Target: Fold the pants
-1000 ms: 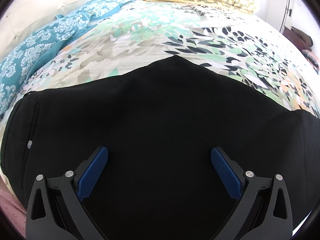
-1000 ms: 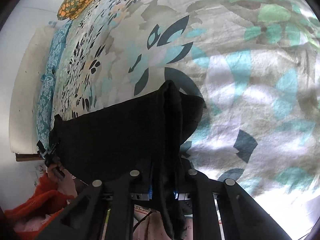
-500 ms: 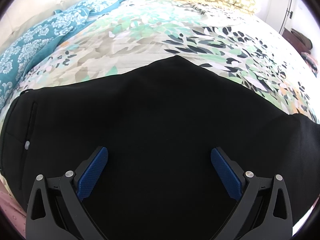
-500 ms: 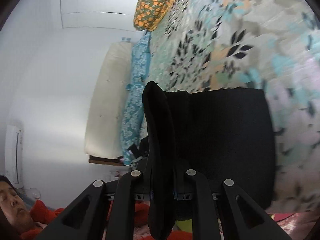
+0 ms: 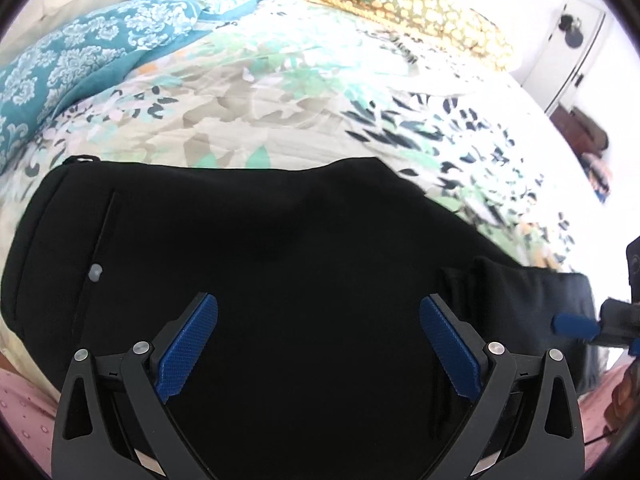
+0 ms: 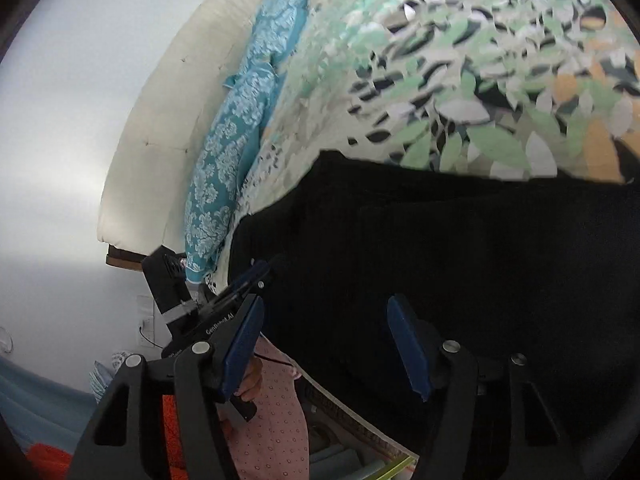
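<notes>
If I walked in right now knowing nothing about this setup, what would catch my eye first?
Probably the black pants, spread wide across the near part of a bed with a leafy green, black and orange bedspread. Next, the blue-padded left gripper, open above the pants. Its twin, the right gripper, is opening with nothing pinched, while a teal patterned pillow lies at the bed's far left.

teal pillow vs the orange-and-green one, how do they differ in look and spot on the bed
The teal pillow carries a white damask print; the orange-and-green pillow has orange blotches on olive. In the left wrist view the teal pillow lies along the bed's left edge, the orange-and-green pillow at the far end. Both rest on the floral bedspread.
</notes>
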A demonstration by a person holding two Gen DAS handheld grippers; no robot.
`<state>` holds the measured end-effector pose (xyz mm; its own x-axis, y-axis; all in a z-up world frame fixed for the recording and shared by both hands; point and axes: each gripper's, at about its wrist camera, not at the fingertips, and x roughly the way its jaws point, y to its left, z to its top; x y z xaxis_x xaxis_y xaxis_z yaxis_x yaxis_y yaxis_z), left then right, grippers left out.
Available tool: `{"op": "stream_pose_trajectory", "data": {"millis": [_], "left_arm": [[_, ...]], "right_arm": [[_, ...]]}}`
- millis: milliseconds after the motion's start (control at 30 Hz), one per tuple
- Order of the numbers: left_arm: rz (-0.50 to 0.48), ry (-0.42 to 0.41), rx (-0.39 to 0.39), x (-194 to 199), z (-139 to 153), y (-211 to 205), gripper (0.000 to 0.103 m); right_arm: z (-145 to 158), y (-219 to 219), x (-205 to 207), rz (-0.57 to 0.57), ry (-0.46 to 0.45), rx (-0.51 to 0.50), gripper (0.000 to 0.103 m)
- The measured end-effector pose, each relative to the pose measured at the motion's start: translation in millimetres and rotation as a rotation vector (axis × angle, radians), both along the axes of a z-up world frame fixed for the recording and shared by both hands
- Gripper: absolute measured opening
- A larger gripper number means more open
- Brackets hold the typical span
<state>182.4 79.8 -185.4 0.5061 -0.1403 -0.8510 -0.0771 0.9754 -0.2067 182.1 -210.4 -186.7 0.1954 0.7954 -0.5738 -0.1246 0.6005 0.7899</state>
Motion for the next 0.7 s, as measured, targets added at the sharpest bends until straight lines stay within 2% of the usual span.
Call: {"op": "stream_pose_trajectory", "data": {"millis": [67,133,200,300,400,467,567,700], "left_arm": [[-0.02,-0.01,-0.039,-1,4,-5,0.101],[-0.08,-0.037,-0.08,-4,12,-17,0.101],[-0.208,-0.075,-0.116,-9,23,-41,0.099],[-0.352,-0.092,-0.135,-17,28,-76,0.09],[-0.38,-0.036,-0.12,-14,15,-92,0.081],[-0.377,-0.008,-0.106,-13,8,-96,0.076],[-0.397,-0.006,-0.1,-16,7,-102,0.07],[-0.41,-0.012,-0.101,-19,8,-106,0.069]], "right_arm": [[21,-24,-10,-0.028,-0.075,-0.038,0.071],[36,-54,-27,-0.075,-0.147,-0.106,0.082],[43,-86,-49,-0.125,-0.19,-0.159,0.084],[43,-133,-82,-0.221,-0.209,-0.194,0.084],[37,-165,-113,-0.311,-0.209,-0.193,0.084],[36,-178,-119,-0.346,-0.183,-0.171,0.084],[43,-184,-113,-0.335,-0.219,-0.168,0.084],[41,-173,-105,-0.301,-0.236,-0.165,0.084]]}}
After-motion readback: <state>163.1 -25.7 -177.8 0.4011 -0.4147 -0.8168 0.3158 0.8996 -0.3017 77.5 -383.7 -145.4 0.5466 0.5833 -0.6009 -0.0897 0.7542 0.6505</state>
